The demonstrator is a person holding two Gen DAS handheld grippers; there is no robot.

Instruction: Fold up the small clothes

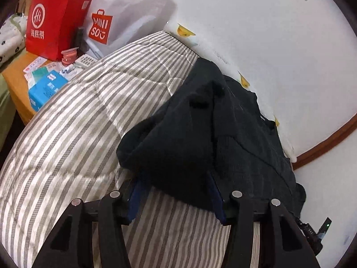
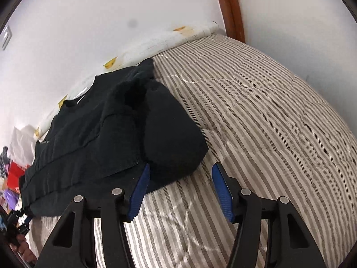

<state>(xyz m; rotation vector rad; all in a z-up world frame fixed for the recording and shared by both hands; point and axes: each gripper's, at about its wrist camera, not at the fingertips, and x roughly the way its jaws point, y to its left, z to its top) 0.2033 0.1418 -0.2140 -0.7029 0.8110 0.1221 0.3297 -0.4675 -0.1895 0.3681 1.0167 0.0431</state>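
Striped quilt is lying open right of the black garment; the wall is blocking its far side, and bags are possibly crowding the left.

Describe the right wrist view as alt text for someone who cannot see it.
A dark garment, partly folded, lies on a striped quilt beside a white wall. The right claw, blue-padded and open, sits at the garment's near edge, holding nothing.
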